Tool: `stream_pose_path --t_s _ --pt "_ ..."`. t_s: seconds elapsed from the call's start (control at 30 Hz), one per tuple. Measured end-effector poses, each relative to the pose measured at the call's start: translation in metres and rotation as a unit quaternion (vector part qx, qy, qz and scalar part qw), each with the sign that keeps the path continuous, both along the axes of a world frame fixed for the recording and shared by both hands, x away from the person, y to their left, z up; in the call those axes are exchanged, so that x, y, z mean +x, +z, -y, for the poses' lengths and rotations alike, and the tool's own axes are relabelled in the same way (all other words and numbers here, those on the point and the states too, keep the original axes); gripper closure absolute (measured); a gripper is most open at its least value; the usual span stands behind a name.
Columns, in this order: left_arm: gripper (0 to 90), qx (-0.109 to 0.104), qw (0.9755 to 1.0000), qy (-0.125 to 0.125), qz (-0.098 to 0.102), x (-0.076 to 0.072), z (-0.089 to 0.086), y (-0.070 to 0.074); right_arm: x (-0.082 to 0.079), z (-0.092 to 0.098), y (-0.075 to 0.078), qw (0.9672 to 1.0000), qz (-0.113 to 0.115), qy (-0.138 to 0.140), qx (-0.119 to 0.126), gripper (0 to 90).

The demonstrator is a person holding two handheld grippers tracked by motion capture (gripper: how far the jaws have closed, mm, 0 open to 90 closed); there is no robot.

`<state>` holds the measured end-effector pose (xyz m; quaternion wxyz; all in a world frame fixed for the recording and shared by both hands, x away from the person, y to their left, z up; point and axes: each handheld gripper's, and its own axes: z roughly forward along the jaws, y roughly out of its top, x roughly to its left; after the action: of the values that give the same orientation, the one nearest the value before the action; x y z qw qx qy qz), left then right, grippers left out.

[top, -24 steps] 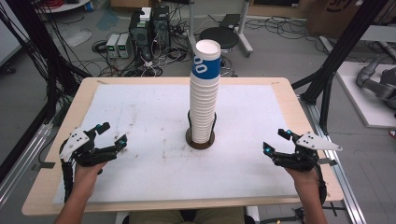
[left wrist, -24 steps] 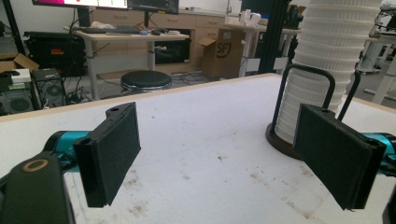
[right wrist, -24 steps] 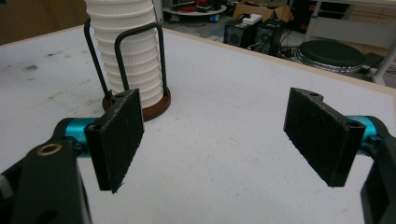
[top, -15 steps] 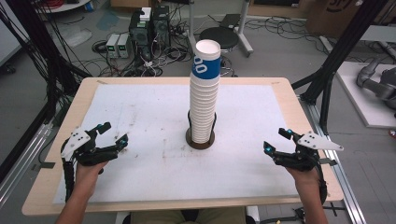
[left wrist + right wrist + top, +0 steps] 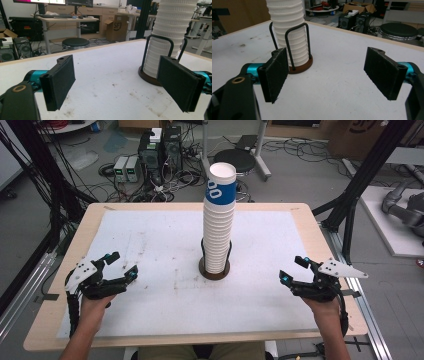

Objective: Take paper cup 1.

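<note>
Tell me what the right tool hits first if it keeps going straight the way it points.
Probably the cup stack in its wire holder, a little left of the line between the open right tool jaws. White table cover lies between; depth is hard to judge.

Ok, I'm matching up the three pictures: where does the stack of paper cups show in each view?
High view: stack of paper cups, centre of the table.
Left gripper view: upper right, top cut off.
Right gripper view: upper left, top cut off.
Shared landmark: the brown round base with black wire hoops.

cup stack (image 5: pixel 219 227) in holder (image 5: pixel 215 268), mid-table (image 5: pixel 310 222)
</note>
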<state>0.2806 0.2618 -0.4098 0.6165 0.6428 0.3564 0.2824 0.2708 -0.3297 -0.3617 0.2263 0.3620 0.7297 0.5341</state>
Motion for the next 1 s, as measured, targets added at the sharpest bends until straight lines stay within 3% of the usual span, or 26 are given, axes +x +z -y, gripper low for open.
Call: stream_pose_path --t_s 0.27,0.4,0.43,0.47,0.87,1.0 --pt "15.0 0.001 0.9999 -0.01 -0.007 0.003 0.005 -0.002 0.002 -0.009 0.018 0.9996 -0.005 0.023 0.015 20.5" --pt "15.6 0.003 0.9999 -0.012 -0.005 0.004 0.006 -0.002 0.006 -0.021 0.046 0.999 0.009 0.042 0.016 20.5" --pt "15.6 0.003 0.9999 -0.012 -0.005 0.004 0.006 -0.002 0.006 -0.021 0.046 0.999 0.009 0.042 0.016 20.5" --pt "15.6 0.003 0.9999 -0.012 -0.005 0.004 0.007 -0.002 0.01 -0.026 0.057 0.9985 0.017 0.049 0.02 20.5" --pt "15.6 0.004 0.9999 -0.012 -0.009 0.004 0.006 -0.003 0.032 -0.054 0.107 0.9962 0.025 0.08 0.023 20.5" --pt "15.6 0.005 0.9998 -0.015 -0.01 0.005 0.007 -0.003 0.045 -0.067 0.128 0.9951 0.027 0.095 0.011 20.4"
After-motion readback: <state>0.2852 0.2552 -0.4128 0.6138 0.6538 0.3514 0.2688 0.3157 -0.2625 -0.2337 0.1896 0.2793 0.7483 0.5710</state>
